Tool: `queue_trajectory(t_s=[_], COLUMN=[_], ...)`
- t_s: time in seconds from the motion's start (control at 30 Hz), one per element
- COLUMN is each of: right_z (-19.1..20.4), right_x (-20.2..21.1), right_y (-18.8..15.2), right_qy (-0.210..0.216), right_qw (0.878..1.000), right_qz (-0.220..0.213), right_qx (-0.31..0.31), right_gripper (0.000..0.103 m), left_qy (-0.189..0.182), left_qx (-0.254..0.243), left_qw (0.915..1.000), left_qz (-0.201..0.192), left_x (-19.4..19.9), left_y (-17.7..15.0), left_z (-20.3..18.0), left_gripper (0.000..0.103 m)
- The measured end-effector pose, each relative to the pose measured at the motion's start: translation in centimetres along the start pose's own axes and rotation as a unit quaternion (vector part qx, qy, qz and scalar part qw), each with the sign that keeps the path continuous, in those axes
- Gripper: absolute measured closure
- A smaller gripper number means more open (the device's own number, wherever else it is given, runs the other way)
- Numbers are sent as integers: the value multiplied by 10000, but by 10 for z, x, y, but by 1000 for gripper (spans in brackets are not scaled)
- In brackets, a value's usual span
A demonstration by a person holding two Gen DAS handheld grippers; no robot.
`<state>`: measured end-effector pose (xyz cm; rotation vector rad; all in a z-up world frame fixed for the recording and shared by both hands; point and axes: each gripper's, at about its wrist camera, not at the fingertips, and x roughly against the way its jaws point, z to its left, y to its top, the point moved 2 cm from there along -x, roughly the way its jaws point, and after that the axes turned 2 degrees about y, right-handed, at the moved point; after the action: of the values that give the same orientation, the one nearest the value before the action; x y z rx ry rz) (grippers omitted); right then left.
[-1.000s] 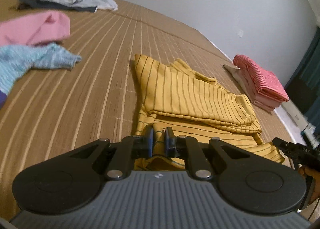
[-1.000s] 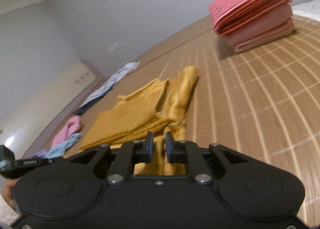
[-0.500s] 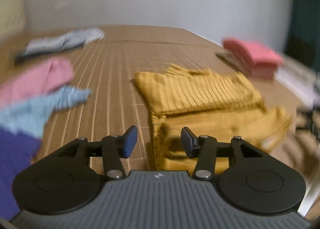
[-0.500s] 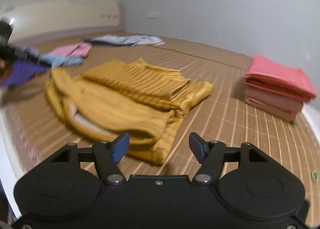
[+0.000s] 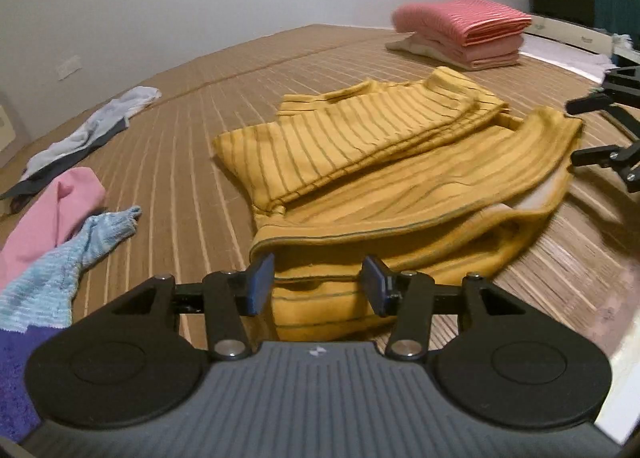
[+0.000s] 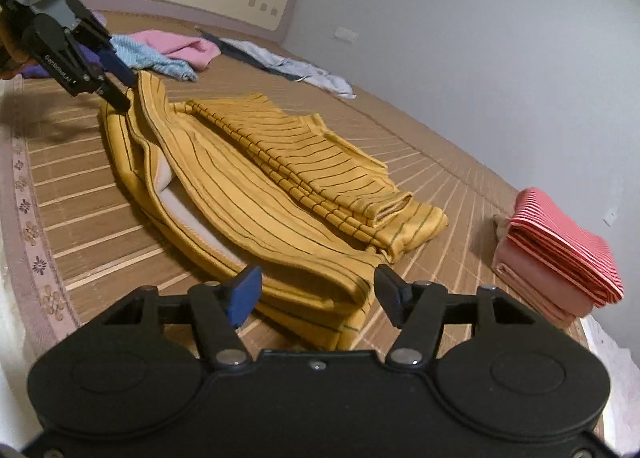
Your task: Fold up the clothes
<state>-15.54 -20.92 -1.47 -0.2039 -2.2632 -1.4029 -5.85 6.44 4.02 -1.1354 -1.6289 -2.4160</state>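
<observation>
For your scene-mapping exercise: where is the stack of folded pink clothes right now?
In the right wrist view, the folded pink stack sits at the far right on the mat, beyond the yellow striped garment, near the wall.

A striped top (image 5: pixel 384 178) lies partly folded in the middle of a bed (image 5: pixel 192 106) covered by a slatted mat (image 6: pixel 436 178), its upper half doubled over the lower. The left gripper (image 5: pixel 318 286) sits at one near corner of the top, the right gripper (image 6: pixel 316 294) at the other, each with its jaws apart either side of the hem. In the left wrist view, a stack of folded clothes (image 5: pixel 468 32) rests behind the top to the right, near the bed's edge. To the left lie a knitted garment (image 5: pixel 68 266) and a loose sweatshirt (image 5: pixel 52 218) behind it; farther back, a crumpled shirt (image 5: pixel 92 130).
</observation>
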Motion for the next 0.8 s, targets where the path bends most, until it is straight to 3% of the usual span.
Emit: queue_trajectory(t_s=[0.07,0.2,0.3,0.47,0.67,0.8], right_z=[-5,-23,-41,-70,-93,-118], right_x=[-3,-16,-31,-51,-71,-83], right_y=[4,13,18,19,13,12], right_qy=[37,-230,-473,-645,-359,103], right_qw=[10000,9996,9983,9933,9868,9714], right_qz=[36,62,69,53,161,164], right_qx=[-36,-168,-339,-962,-1569,-2367], right_gripper=[58,68,68,60,57,51], left_qy=[87,521,854,913,886,605], left_qx=[214,653,856,826,1356,1687], left_qw=[9997,9964,9926,9923,9863,9832], left_qz=[-60,-148,-86,-144,-329,-330], left_x=[-5,-19,-32,-31,-36,-49], left_y=[4,10,11,12,18,24], left_z=[7,29,44,51,69,83], left_gripper=[48,46,44,38,36,36])
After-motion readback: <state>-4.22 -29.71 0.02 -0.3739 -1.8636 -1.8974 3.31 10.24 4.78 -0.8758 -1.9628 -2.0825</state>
